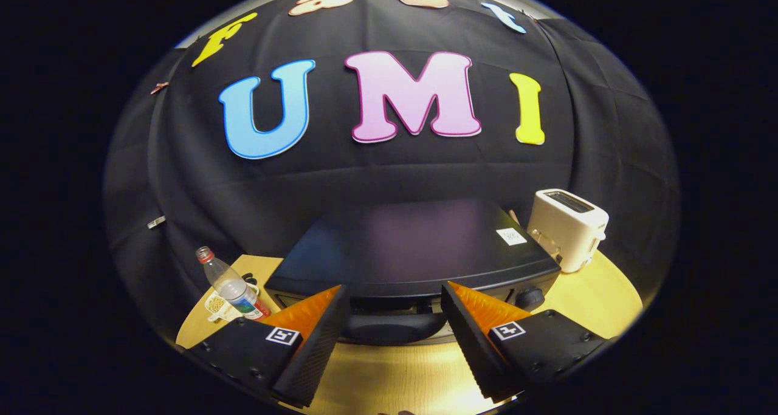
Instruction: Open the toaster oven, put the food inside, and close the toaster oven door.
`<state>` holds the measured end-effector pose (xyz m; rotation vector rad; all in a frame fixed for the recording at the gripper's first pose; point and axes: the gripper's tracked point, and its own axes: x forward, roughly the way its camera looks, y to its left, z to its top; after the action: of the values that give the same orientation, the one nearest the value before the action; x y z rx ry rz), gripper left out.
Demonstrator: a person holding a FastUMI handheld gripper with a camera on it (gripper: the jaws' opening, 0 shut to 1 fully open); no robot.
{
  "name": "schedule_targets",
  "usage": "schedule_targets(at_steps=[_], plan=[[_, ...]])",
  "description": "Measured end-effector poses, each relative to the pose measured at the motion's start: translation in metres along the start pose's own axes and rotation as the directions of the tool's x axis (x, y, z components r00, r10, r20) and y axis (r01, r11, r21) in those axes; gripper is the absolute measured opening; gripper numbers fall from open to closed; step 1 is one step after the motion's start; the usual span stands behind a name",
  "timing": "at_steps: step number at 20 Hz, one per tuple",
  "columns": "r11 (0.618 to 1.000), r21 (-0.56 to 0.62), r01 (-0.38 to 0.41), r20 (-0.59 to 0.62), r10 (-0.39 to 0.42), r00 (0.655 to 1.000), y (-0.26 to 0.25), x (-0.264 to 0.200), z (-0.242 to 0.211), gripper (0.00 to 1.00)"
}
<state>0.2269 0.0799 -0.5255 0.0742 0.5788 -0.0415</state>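
The gripper (395,308) hovers over the near edge of the wooden desk (608,299), its jaws spread wide and holding nothing. Just ahead of them, the black toaster oven (413,245) sits mid-desk with its dark door handle (389,329) showing between the fingers. A white pop-up toaster (568,226) stands at the desk's right edge, and a plastic bottle (234,284) leans over a small mug (219,305) near the left edge.

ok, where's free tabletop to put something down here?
Bare wood shows on the table between the toaster oven and the white toaster, and below the open gripper. Crowded left of the oven: bottle and cup.
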Motion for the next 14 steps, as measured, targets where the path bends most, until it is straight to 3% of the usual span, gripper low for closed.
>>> schedule_targets(at_steps=[4, 10, 14], plan=[[0.999, -0.042, 0.028, -0.002, -0.028, 1.000, -0.004, 0.004, -0.009, 0.98], [0.996, 0.088, -0.002, -0.071, 0.008, 0.997, -0.008, -0.015, -0.028, 0.99], [0.999, 0.034, 0.005, -0.120, -0.001, 0.993, -0.010, -0.034, -0.044, 0.98]])
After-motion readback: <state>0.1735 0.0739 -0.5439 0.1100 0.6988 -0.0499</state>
